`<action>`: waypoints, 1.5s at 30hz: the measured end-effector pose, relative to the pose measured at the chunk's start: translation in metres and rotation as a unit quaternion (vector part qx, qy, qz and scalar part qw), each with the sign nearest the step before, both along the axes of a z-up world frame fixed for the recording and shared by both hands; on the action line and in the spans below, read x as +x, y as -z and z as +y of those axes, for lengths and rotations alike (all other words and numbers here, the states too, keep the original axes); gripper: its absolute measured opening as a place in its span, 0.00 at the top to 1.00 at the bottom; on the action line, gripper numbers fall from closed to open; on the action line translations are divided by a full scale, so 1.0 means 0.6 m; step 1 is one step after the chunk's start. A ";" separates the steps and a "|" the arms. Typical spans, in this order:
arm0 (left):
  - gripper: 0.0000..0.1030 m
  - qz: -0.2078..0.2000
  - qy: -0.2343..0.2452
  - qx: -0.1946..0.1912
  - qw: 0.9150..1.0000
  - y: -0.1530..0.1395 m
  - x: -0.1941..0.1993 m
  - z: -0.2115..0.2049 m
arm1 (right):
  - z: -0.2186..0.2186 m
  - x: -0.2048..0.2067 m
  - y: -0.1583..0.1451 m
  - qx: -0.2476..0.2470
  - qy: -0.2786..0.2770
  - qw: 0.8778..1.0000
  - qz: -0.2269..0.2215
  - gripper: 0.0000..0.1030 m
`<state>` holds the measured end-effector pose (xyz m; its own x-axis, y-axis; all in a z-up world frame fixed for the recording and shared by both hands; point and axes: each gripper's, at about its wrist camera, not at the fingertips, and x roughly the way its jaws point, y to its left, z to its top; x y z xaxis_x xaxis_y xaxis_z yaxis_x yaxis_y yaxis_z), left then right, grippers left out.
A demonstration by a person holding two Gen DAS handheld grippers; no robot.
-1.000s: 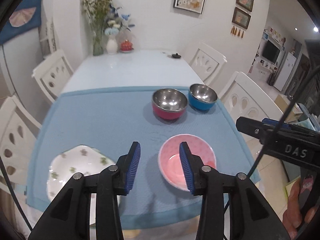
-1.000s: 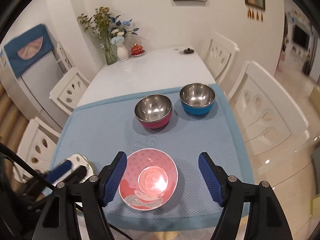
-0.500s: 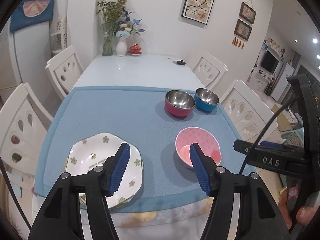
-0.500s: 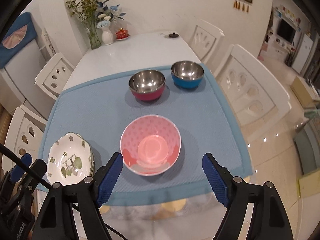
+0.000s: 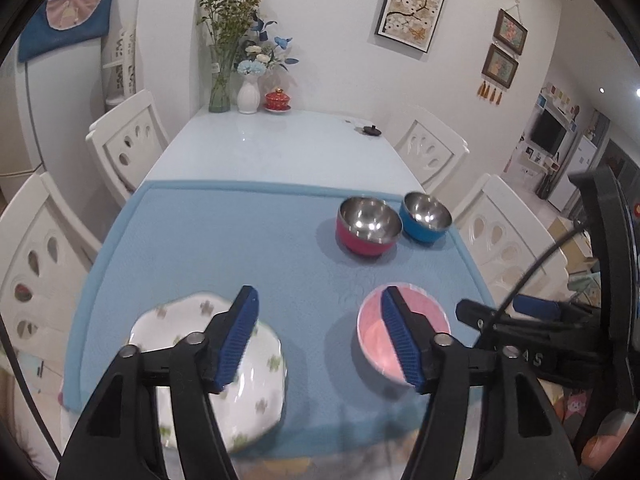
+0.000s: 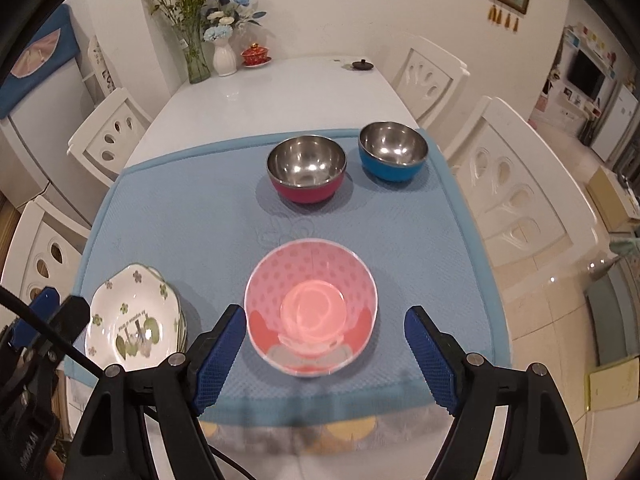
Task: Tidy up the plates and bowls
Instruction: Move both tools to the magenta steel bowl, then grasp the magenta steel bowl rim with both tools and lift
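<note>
Landmark: the textured light-blue rectangular mat [image 6: 208, 216] on the near end of the white table [image 6: 280, 92]; every place below is given from it.
Left gripper [image 5: 320, 340]: blue-padded jaws spread wide and empty, hanging above the mat's near edge between plates and pink bowl.
White scalloped plates with green flowers [image 6: 132, 320]: a small stack at the mat's near-left corner, untouched.
Pale pink dotted ceramic bowl [image 6: 312, 304]: near-centre of the mat, upright, alone.
Right gripper [image 6: 324, 356]: jaws wide apart, nothing held, lined up either side of the pink bowl but above and short of it.
Magenta steel-lined bowl [image 6: 306, 170]: far side of the mat, right of centre.
Blue steel-lined bowl [image 6: 393, 152]: far-right corner, just beside the magenta one.
Step in hand: seemingly the approach to the pink bowl; no bowl is nested yet.
Next move: probably lower the right gripper and pinch the pink bowl's rim firmly, since glazed ceramic may slip or tip.
</note>
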<state>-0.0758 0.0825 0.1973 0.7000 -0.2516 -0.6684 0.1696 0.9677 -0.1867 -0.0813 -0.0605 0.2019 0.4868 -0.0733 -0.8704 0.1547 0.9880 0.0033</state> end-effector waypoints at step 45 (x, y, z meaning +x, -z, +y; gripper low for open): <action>0.79 0.218 0.098 -0.028 0.971 0.265 0.459 -0.176 | -0.195 0.426 0.263 0.225 -0.012 0.969 0.104 0.68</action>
<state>0.1999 -0.0228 0.0385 0.2896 -0.3946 -0.8720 0.2419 0.9117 -0.3322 0.1742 -0.1775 0.0442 0.2934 0.3465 -0.8910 0.1746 0.8969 0.4063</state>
